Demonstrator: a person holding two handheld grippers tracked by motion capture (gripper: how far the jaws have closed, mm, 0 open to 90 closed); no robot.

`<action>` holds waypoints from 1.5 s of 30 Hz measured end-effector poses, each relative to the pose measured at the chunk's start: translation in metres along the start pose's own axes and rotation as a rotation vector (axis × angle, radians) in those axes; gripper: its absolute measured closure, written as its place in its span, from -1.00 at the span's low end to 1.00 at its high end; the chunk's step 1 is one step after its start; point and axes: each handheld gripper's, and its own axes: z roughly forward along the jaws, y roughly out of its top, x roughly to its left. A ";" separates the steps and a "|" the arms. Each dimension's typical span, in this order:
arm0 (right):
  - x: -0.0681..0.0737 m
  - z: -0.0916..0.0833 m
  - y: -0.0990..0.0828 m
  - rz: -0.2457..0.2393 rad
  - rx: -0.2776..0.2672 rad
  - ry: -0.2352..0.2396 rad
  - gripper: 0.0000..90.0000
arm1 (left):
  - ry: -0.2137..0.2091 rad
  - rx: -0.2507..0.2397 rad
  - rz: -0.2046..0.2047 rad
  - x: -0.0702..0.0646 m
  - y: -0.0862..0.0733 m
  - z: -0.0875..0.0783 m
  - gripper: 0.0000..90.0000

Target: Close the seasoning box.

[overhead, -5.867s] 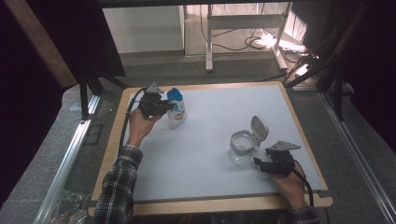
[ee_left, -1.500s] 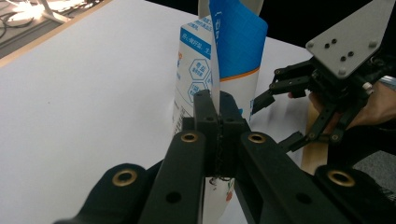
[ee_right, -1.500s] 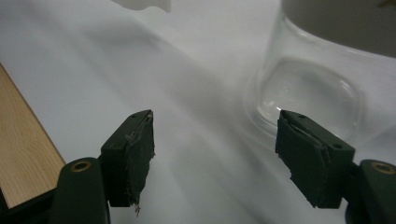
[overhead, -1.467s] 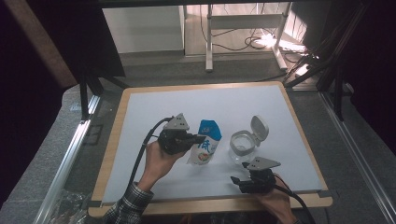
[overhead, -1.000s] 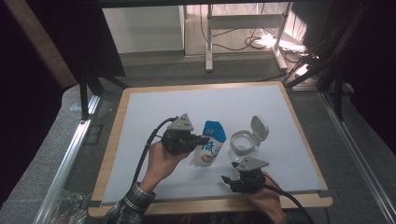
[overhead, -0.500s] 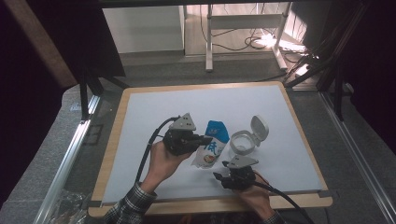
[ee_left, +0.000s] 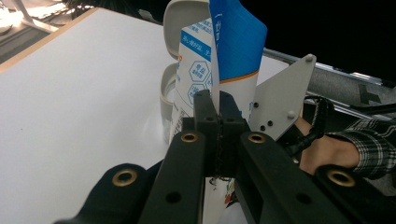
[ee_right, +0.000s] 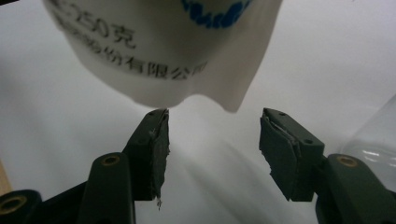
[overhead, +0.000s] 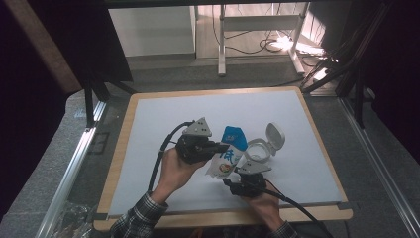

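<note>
Blue-and-white pouch (overhead: pixel 229 151) held off table (overhead: pixel 148 119) near middle, tilted, blue top toward 1 o'clock, white bottom toward 7; left tongs (overhead: pixel 221 147) clenched on its edge from 9 o'clock side, pouch edge pinched between pads; right tongs (overhead: pixel 241 174) at 5 o'clock of pouch, just under its bottom hem, released, jaws just been closing, nothing between them; clear jar (overhead: pixel 257 151) with hinged white lid (overhead: pixel 275 137) at 3 o'clock, beside pouch.

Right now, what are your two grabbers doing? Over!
Left gripper shut on the pouch. Right gripper open just below its bottom edge. Open jar close beside.
</note>
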 end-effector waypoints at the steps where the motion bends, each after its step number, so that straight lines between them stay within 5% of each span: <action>1: 0.000 0.001 0.001 0.000 -0.001 -0.005 -0.05 | -0.003 -0.001 0.000 -0.001 0.001 0.000 1.00; 15: 0.007 0.001 0.010 -0.048 -0.076 -0.034 -0.06 | -0.011 0.001 -0.013 -0.002 0.005 0.003 1.00; 24: 0.015 0.000 0.012 -0.107 -0.105 -0.053 0.19 | -0.015 0.003 -0.019 -0.001 0.005 0.008 1.00; 45: 0.012 -0.003 0.011 -0.070 -0.060 0.051 0.33 | -0.013 0.009 -0.016 0.004 0.010 0.023 0.99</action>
